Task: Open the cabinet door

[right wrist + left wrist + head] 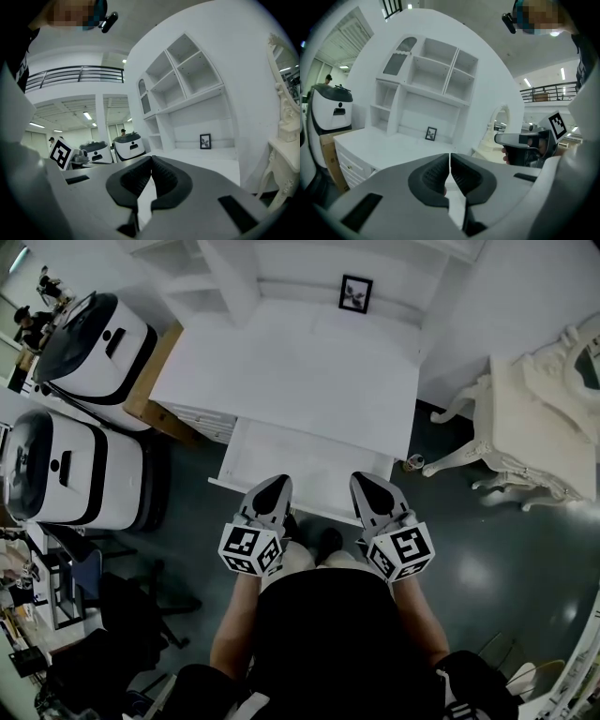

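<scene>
Two grippers, left gripper [271,487] and right gripper [368,482], are clenched empty, jaws together, side by side before the white desk [300,371] with its drawer [309,460] extended.

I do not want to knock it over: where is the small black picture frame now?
In the head view the picture frame stands at the back of the white desk, right of its centre, just below the shelves.

A large test hall staged as a home: white shelves [436,70], a framed picture [355,292] and a dressing table [525,427], with bulky white machines [94,348] and a balcony railing [70,75].
</scene>
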`<state>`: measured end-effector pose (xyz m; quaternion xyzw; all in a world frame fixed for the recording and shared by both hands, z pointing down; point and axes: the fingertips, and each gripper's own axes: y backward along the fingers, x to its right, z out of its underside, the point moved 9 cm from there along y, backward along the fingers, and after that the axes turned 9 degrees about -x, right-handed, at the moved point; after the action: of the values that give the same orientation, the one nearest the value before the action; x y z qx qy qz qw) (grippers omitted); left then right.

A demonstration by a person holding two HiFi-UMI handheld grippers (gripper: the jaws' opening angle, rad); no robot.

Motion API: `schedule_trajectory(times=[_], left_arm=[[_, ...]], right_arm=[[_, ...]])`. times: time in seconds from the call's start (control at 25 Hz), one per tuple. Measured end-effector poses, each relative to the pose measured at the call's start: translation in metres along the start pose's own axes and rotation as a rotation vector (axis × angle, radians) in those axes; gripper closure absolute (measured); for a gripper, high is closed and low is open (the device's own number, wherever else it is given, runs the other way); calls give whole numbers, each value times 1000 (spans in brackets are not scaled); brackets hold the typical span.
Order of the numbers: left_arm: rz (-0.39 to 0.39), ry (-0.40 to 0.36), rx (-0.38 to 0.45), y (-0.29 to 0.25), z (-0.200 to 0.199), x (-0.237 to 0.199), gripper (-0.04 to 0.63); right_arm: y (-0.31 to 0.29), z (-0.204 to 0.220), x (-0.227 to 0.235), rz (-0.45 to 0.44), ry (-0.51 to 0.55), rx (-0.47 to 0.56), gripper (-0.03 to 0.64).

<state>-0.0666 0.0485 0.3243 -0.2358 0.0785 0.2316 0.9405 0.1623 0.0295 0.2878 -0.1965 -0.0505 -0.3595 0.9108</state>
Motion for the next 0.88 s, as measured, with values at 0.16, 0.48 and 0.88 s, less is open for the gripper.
schedule_trajectory(times=[0.16, 0.48, 0.88], left_arm=[[14, -15, 35, 6, -13, 7, 566], [12, -24, 62, 14, -19, 12, 566], [23, -35, 54, 15, -18, 17, 566]], right_arm=[[6, -4, -4, 13, 25, 15, 601], [16, -3, -5, 25, 40, 23, 601], [19, 4, -5, 40, 40, -3, 601]])
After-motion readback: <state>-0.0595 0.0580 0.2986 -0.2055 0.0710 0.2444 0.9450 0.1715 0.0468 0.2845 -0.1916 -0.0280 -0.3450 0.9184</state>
